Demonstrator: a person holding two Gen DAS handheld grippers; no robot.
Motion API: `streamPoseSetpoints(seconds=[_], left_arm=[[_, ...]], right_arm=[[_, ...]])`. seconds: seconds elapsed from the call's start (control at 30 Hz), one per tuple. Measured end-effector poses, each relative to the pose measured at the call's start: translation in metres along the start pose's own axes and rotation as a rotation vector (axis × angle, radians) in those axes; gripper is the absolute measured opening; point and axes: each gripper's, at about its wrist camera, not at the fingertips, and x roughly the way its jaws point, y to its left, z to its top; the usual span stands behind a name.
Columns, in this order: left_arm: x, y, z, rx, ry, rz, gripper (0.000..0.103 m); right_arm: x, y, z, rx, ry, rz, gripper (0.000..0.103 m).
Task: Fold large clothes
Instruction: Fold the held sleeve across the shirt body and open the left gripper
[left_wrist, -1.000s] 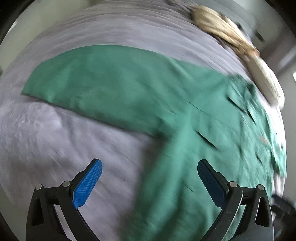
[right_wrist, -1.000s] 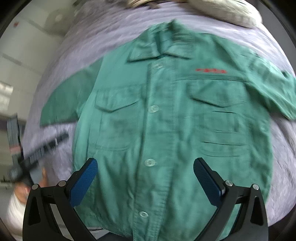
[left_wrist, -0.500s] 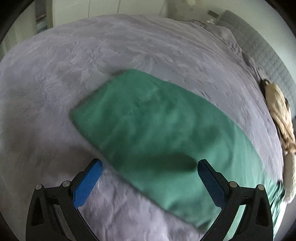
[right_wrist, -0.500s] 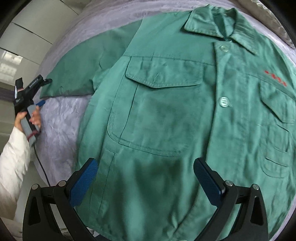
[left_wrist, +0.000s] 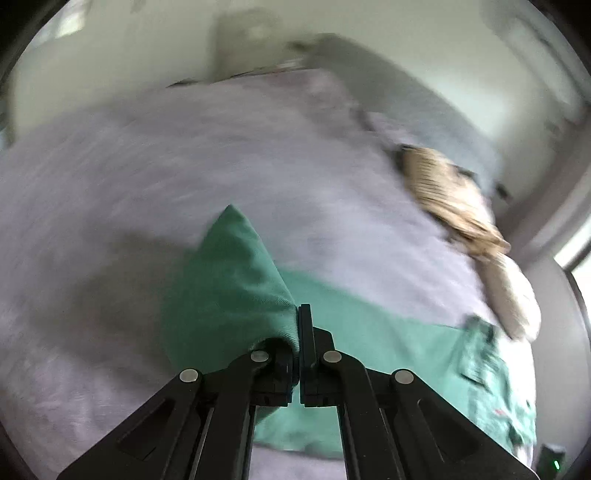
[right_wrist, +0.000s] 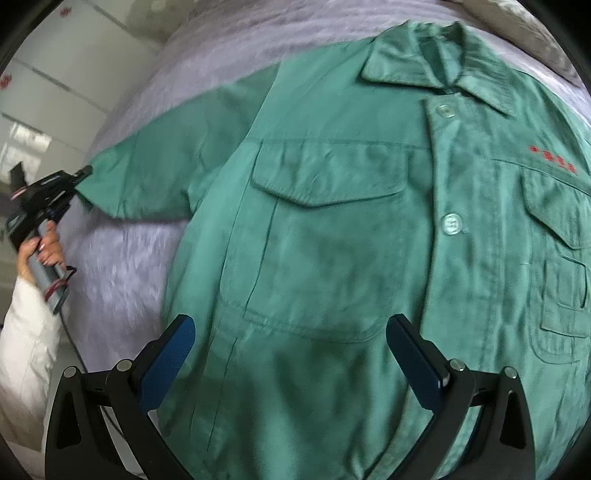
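A green button-up shirt (right_wrist: 332, 240) lies face up on a lilac bedspread (right_wrist: 125, 266), collar toward the far side, with chest pockets and red lettering. My right gripper (right_wrist: 288, 354) is open and empty, hovering over the shirt's lower front. My left gripper (left_wrist: 298, 317) is shut on the end of the shirt's sleeve (left_wrist: 229, 280); the sleeve cuff sticks up past its closed fingers. In the right wrist view the left gripper (right_wrist: 79, 177) shows at the far left, pinching the sleeve end (right_wrist: 147, 177), held by a hand in a white sleeve.
A tan striped pillow (left_wrist: 447, 199) and a pale cushion (left_wrist: 517, 295) lie at the bed's far right edge. A grey headboard (left_wrist: 424, 107) and a pale wall stand behind. The bedspread (left_wrist: 184, 155) stretches out past the sleeve.
My left gripper has closed on the sleeve end, which it hovered over open before. My right gripper has shifted over the shirt front and stays open.
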Motion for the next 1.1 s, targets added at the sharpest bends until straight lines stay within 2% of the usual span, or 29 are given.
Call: streamPoseSetpoints(seconds=[0.13, 0.2, 0.27, 0.3, 0.37, 0.43, 0.5, 0.6, 0.67, 0.7, 0.73, 0.77, 0.83, 0.9, 0.97, 1.0, 1.03, 1.1], left_arm=[[-0.001, -0.107, -0.004, 0.18, 0.011, -0.171, 0.002], [0.007, -0.166, -0.017, 0.258, 0.044, -0.253, 0.002], [0.016, -0.216, -0.037, 0.328, 0.083, -0.302, 0.002], [0.028, -0.24, -0.043, 0.354, 0.109, -0.314, 0.002], [0.051, -0.284, -0.078, 0.426, 0.178, -0.328, 0.003], [0.076, -0.316, -0.126, 0.523, 0.235, -0.267, 0.003], [0.099, -0.331, -0.164, 0.611, 0.29, -0.196, 0.003], [0.123, -0.338, -0.205, 0.702, 0.358, -0.116, 0.006], [0.119, -0.332, -0.222, 0.732, 0.345, -0.078, 0.022], [0.113, -0.331, -0.223, 0.731, 0.331, -0.078, 0.045], [0.105, -0.329, -0.222, 0.721, 0.327, -0.082, 0.087], [0.099, -0.328, -0.221, 0.712, 0.322, -0.078, 0.103], [0.069, -0.32, -0.214, 0.711, 0.27, -0.078, 0.103], [0.067, -0.31, -0.203, 0.704, 0.263, -0.07, 0.103], [0.045, -0.287, -0.188, 0.681, 0.229, -0.04, 0.103], [0.039, -0.272, -0.18, 0.666, 0.208, -0.007, 0.103], [0.027, -0.25, -0.173, 0.642, 0.181, 0.058, 0.103], [0.031, -0.218, -0.157, 0.608, 0.169, 0.166, 0.103]], right_arm=[[-0.021, -0.025, 0.0, 0.072, -0.053, -0.004, 0.103], [-0.034, -0.042, -0.003, 0.105, -0.092, -0.011, 0.103], [-0.049, -0.065, -0.005, 0.137, -0.123, -0.028, 0.103], [-0.054, -0.077, -0.006, 0.16, -0.138, -0.04, 0.103], [-0.067, -0.103, -0.007, 0.211, -0.162, -0.055, 0.103], [-0.074, -0.126, -0.01, 0.249, -0.175, -0.071, 0.103], [-0.078, -0.153, -0.016, 0.281, -0.173, -0.089, 0.103], [-0.078, -0.185, -0.023, 0.326, -0.158, -0.105, 0.103], [-0.078, -0.196, -0.028, 0.347, -0.156, -0.106, 0.103], [-0.079, -0.2, -0.029, 0.351, -0.159, -0.11, 0.103], [-0.08, -0.202, -0.028, 0.352, -0.164, -0.114, 0.103], [-0.082, -0.204, -0.026, 0.35, -0.172, -0.117, 0.103], [-0.084, -0.206, -0.019, 0.34, -0.186, -0.122, 0.103], [-0.085, -0.2, -0.008, 0.313, -0.201, -0.128, 0.103], [-0.085, -0.187, 0.007, 0.26, -0.218, -0.131, 0.103], [-0.085, -0.177, 0.015, 0.223, -0.229, -0.129, 0.103], [-0.084, -0.167, 0.024, 0.186, -0.238, -0.124, 0.103], [-0.076, -0.136, 0.044, 0.092, -0.25, -0.118, 0.103]])
